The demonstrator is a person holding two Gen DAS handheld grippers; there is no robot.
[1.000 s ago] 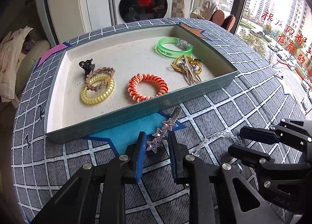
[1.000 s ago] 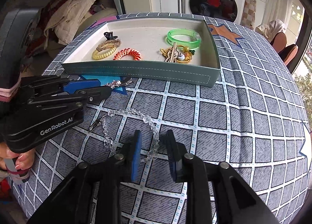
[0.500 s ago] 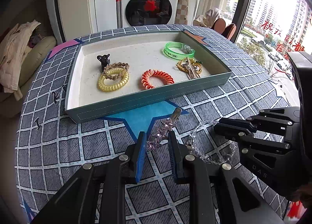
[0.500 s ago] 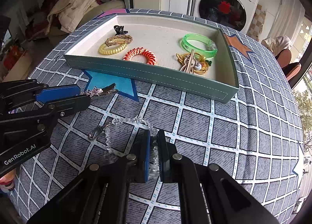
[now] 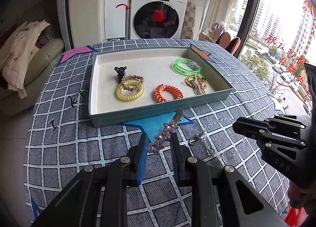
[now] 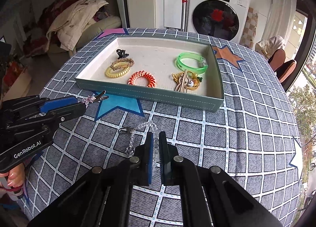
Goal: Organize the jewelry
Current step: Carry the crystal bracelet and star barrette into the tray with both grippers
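Note:
My left gripper (image 5: 158,144) is shut on a purple star hair clip (image 5: 165,135) and holds it above the table, in front of the teal tray (image 5: 158,111). My right gripper (image 6: 156,144) is shut on a clear bead bracelet (image 6: 146,126); part of the bracelet hangs down toward the tablecloth. The bracelet (image 5: 213,144) also shows in the left wrist view, beside the right gripper (image 5: 237,126). The tray (image 6: 150,96) holds a yellow coil tie (image 6: 116,72), an orange coil tie (image 6: 142,79), a green bangle (image 6: 190,63), gold pieces (image 6: 185,83) and a black claw clip (image 6: 121,53).
The table carries a grey checked cloth with a blue star (image 6: 118,106). A washing machine (image 6: 217,13) stands behind the table. A sofa with clothes (image 6: 79,17) is at the left and chairs (image 6: 284,65) at the right.
Both grippers have lifted away from the table. My right gripper closed on the bead bracelet and raised it. The left gripper keeps the star clip.

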